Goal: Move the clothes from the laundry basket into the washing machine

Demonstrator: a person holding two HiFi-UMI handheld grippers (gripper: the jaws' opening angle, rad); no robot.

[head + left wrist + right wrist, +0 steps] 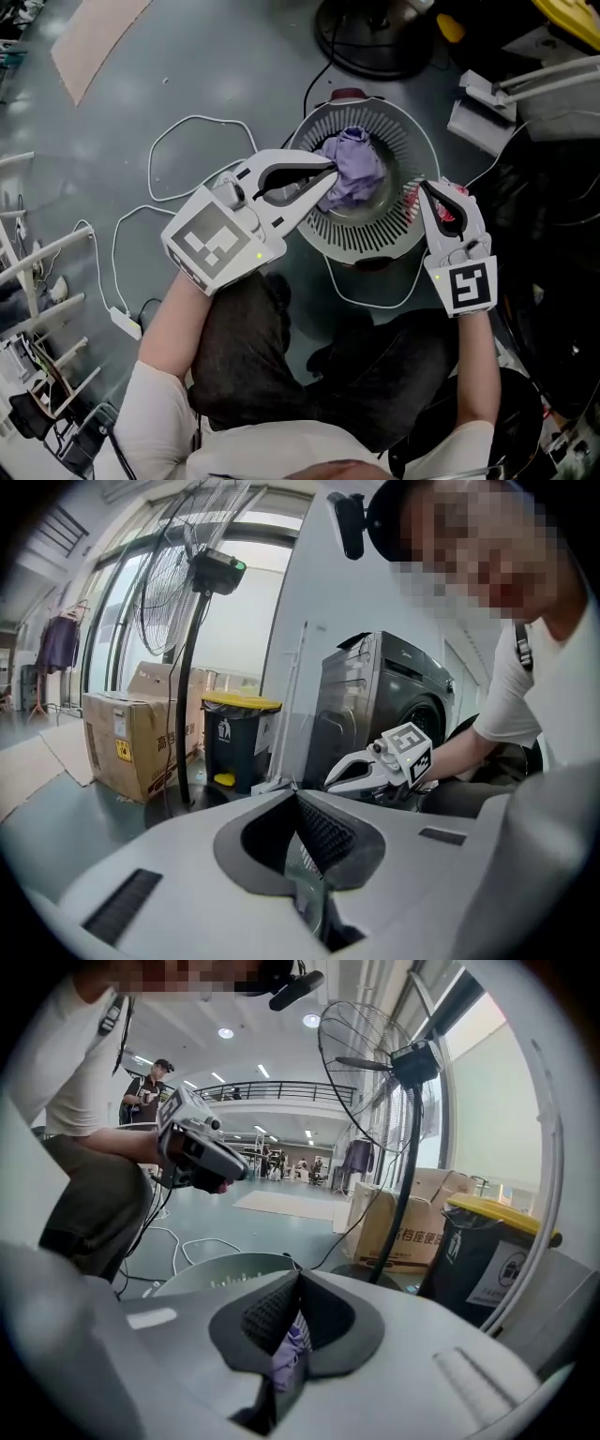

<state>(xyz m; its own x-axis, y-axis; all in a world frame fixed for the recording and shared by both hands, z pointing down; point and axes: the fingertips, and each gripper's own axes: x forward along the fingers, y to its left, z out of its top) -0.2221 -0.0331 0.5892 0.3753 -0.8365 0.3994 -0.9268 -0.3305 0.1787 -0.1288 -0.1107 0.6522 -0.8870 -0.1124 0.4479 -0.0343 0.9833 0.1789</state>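
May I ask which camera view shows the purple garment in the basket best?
The head view: it looks down on the purple garment bunched in the laundry basket by the left gripper. The right gripper view shows only a purple scrap between its shut jaws, perhaps part of it; the left gripper view shows none.

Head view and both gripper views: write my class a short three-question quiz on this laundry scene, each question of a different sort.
1. Which colour is the cloth in the basket? A yellow, B purple, C green.
2. True or false: the left gripper view shows the washing machine.
3. Fill in: the bin beside the cardboard box has a ____ lid.
Key: 1 B; 2 true; 3 yellow.
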